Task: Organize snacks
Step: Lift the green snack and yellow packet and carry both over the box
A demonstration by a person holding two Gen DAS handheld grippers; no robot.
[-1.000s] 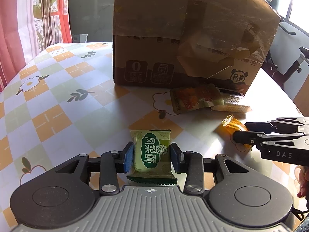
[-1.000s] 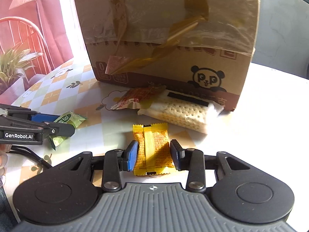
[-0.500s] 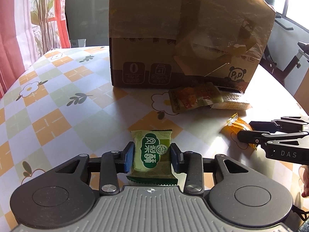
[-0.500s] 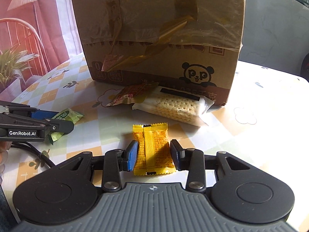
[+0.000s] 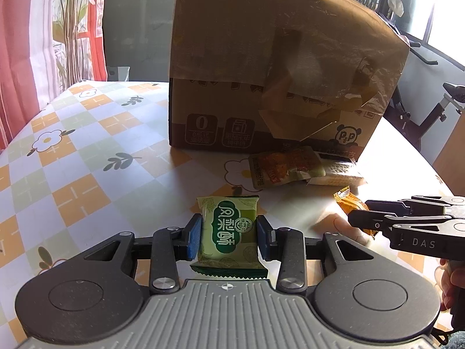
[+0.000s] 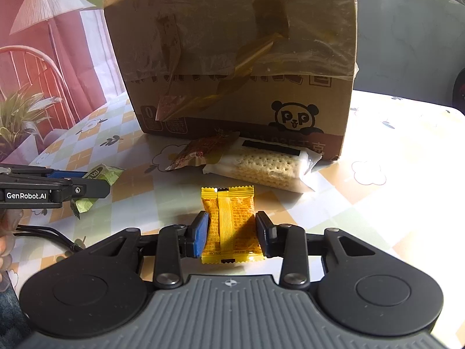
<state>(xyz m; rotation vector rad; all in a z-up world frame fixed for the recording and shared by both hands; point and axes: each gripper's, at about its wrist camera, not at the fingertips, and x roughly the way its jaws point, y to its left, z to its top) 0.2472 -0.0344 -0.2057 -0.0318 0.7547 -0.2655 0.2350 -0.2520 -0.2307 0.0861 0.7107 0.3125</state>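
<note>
I have the left gripper (image 5: 228, 237) clenched on the green pineapple cake packet (image 5: 229, 232) and the right gripper (image 6: 231, 232) on the yellow snack packet (image 6: 229, 224), both held above the table, while the cracker pack (image 6: 267, 165) and orange packet (image 6: 203, 151) lie unsorted against the cardboard box (image 6: 232, 58) (its top out of sight).

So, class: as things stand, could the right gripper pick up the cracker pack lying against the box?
Probably not yet: the right gripper is shut on the yellow snack packet. The path to the cracker pack looks clear, though.

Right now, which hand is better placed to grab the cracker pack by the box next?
Right, marginally. The cracker pack lies just ahead of the right gripper, but it grips the yellow packet; the left gripper holds the green packet, farther off.
</note>
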